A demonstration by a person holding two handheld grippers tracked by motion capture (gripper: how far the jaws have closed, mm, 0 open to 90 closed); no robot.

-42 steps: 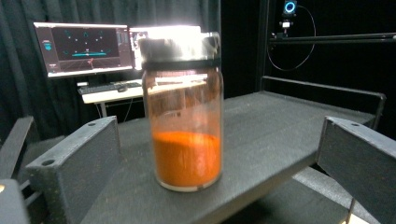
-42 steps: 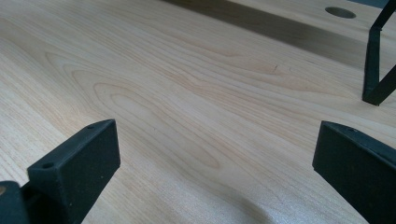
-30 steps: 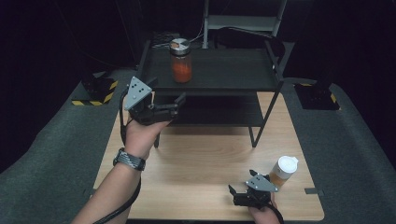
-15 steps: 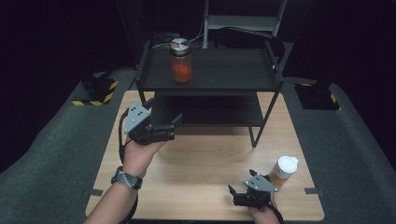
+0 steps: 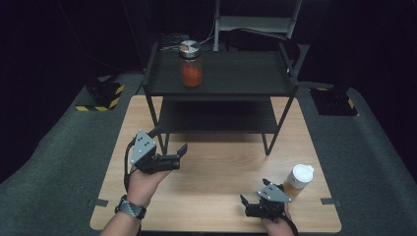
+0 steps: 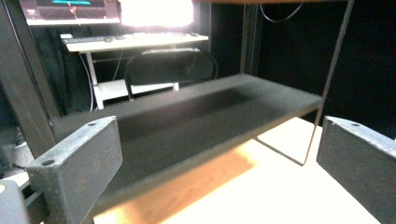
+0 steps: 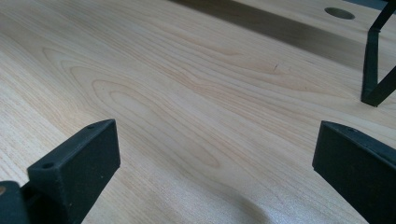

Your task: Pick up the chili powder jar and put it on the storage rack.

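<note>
Two grippers are over the wooden table (image 5: 221,172), both with jaws spread wide and holding nothing. The left gripper (image 5: 169,146) hangs near the front left leg of the black shelf rack (image 5: 221,88), pointing at its lower shelf (image 6: 196,121). The right gripper (image 5: 252,202) rests low at the table's near edge, just beside a white-lidded cup (image 5: 298,180). A jar (image 5: 190,64) of orange contents stands on the rack's top shelf, well apart from both.
</note>
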